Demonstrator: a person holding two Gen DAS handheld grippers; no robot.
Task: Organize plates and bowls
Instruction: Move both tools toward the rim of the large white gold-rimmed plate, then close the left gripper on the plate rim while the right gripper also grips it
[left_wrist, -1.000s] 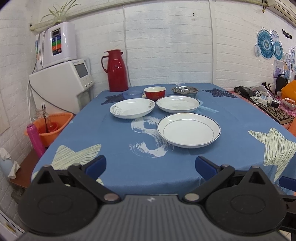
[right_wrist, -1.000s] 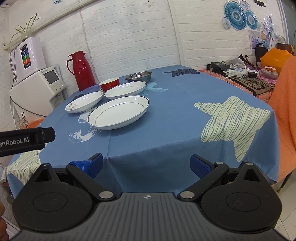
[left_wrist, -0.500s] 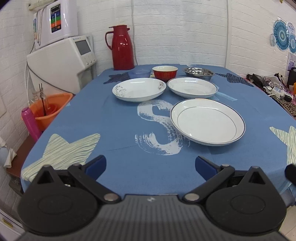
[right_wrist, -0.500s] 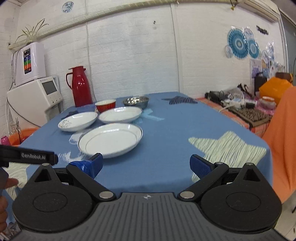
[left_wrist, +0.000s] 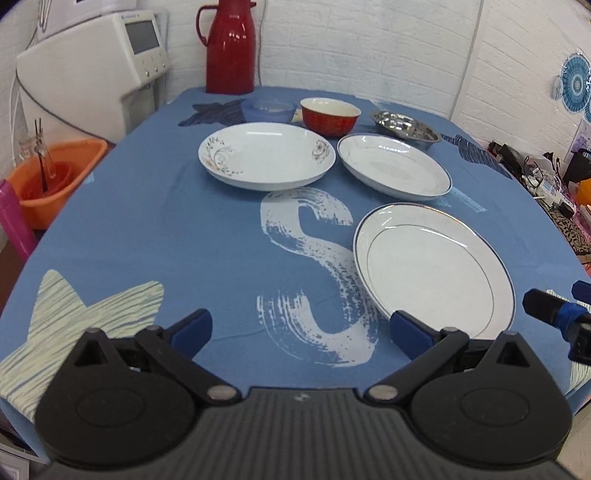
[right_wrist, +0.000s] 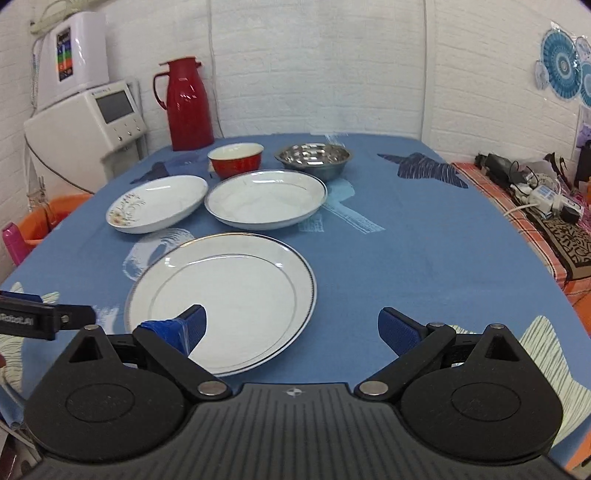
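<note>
Nearest me on the blue cloth lies a large white plate with a dark rim line. Behind it sit a second rimmed white plate and a floral white plate. Further back stand a red bowl, a steel bowl and a small blue bowl. My left gripper is open over the white S print, left of the near plate. My right gripper is open, its left finger over the near plate's front edge.
A red thermos stands at the table's far end beside a white appliance. An orange basin and a pink bottle sit off the left edge. Cables and chargers lie on a side table at right.
Both grippers have moved forward over the table and tilted down, so the plates look larger and closer. The right gripper's left finger now overlaps the near plate.
</note>
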